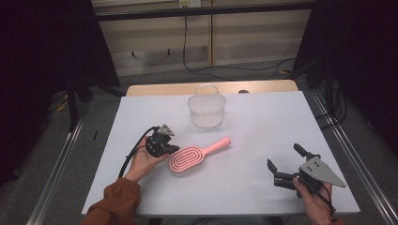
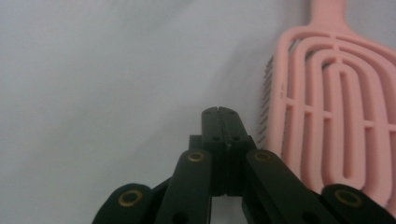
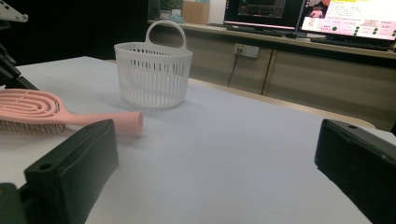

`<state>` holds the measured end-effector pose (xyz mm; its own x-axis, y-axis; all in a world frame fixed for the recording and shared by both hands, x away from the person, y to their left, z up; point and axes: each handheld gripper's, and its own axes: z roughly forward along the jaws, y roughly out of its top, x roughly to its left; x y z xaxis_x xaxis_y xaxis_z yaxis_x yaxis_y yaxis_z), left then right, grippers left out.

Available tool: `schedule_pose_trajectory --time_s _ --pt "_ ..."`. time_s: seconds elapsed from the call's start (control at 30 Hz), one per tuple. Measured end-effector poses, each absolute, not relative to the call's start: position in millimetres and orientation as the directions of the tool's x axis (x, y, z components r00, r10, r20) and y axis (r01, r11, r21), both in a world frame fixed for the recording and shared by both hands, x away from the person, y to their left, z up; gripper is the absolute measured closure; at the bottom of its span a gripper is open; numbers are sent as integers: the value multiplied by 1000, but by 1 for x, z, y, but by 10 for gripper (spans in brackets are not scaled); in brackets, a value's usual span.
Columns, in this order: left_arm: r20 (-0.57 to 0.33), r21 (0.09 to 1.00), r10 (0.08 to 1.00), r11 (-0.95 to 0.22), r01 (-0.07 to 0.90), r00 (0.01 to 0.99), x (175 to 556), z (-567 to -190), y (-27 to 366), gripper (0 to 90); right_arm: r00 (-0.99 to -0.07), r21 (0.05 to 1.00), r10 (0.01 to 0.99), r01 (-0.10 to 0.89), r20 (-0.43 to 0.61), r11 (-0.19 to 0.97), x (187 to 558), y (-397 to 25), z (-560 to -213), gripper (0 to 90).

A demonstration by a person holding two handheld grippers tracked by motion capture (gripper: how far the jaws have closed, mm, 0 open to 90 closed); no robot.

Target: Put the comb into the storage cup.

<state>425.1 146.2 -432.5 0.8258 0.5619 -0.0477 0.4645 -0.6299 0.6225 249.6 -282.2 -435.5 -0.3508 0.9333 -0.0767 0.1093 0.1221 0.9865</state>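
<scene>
Left gripper (image 1: 172, 149): jaws clenched together, nothing between them. In the left gripper view (image 2: 218, 112) the two black jaws meet flush at the tips, pointing down at the white surface (image 2: 93, 70). Held in the person's left hand (image 1: 143, 161), cable trailing back toward the sleeve (image 1: 115, 199).

Just beside that gripper's tips: pink hairbrush (image 1: 195, 156), lying flat on the surface (image 1: 244, 126), vented oval head toward the left gripper, handle angled away toward the far right. Left gripper view puts the brush head (image 2: 327, 116) right of the closed jaws, dark bristles visible along its edge, facing down. Cannot tell if the jaws touch the brush; looks like just beside it.

Right gripper (image 1: 287, 161): released, jaws spread wide, empty. Held in the right hand (image 1: 314, 194) at the near right of the surface, well apart from the brush. Grey three-cornered plate on top. Right gripper view (image 3: 215, 158): both jaws low at the frame edges, bare surface (image 3: 224, 140) between them.

Farther out: white slatted basket (image 1: 206, 107) with a loop handle, upright near the far edge, beyond the brush handle. Right gripper view shows the basket (image 3: 153, 70) behind the brush handle (image 3: 93, 117), apart from it.

Background: monitors (image 3: 299, 14) on a counter, floor cable (image 1: 225, 69) beyond the surface.
</scene>
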Motion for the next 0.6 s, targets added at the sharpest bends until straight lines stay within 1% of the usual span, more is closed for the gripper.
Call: schedule_pose_trajectory --time_s 0.17,0.23,0.3,0.43,0.57,0.6 --pt "-68 669 585 -574 472 808 426 -430 155 896 -352 987 933 106 -78 122 249 -282 -435 0" --pt "-56 693 593 -555 459 803 425 -427 158 857 -351 987 933 106 -78 122 249 -282 -435 0" --pt "-54 726 597 -527 441 801 423 -423 162 843 -352 987 933 106 -79 123 249 -282 -435 0" --pt "-51 771 609 -480 419 792 419 -416 168 759 -350 987 934 108 -77 122 250 -283 -436 0" --pt "-75 797 619 -434 420 782 415 -415 172 611 -349 987 934 106 -77 121 249 -282 -435 0" --pt "-65 802 622 -433 412 780 414 -413 174 571 -349 987 934 106 -77 121 249 -282 -435 0"
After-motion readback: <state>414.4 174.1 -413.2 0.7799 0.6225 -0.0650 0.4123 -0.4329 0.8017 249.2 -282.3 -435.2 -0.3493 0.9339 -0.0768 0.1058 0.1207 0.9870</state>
